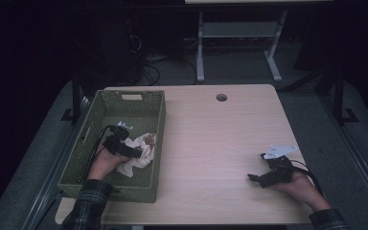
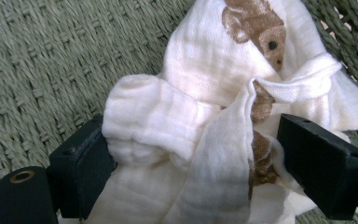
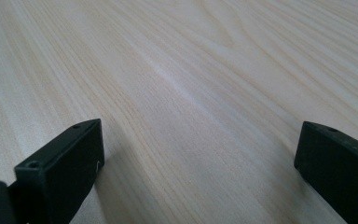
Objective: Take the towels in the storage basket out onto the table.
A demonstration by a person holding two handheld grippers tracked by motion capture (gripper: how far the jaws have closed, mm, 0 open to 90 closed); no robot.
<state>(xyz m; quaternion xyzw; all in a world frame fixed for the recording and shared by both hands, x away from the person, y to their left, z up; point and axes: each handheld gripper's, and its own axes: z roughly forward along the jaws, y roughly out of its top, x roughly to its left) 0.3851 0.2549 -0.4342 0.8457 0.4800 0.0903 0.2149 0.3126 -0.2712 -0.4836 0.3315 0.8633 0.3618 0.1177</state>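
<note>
Leftmost, the basket (image 1: 88,143), a green woven tray with a handle slot in its far wall, sits on the left part of the counter (image 1: 211,143), its near end close to the front edge. Inside it, against the right wall and toward the near half, lies the cloth (image 1: 141,151), a crumpled white piece with brown bear prints. The left gripper (image 1: 129,151) reaches into the basket from the near side, held in a hand whose plaid sleeve enters at the bottom of the high view, a cable looping back from it over the basket floor. In the left gripper view the cloth (image 2: 205,140) bunches up between the two black fingers (image 2: 81,170), with folds pressing against the left one and lying just beside the right one; the jaws stand wide, set around the bundle rather than pinched tight on it, and whether they bear any of its weight cannot be told. The woven floor of the basket (image 2: 42,60) shows behind and to the left of the cloth. Further right, the middle of the counter is bare pale wood, with a round hole (image 1: 222,97) near its far edge. At the right, near the front edge, the right gripper (image 1: 256,177) rests low over the counter in the other hand, its grey plate on top, pointing left. In the right gripper view its fingers (image 3: 67,163) are spread far apart with nothing between them but the wood grain of the counter (image 3: 191,93).
</note>
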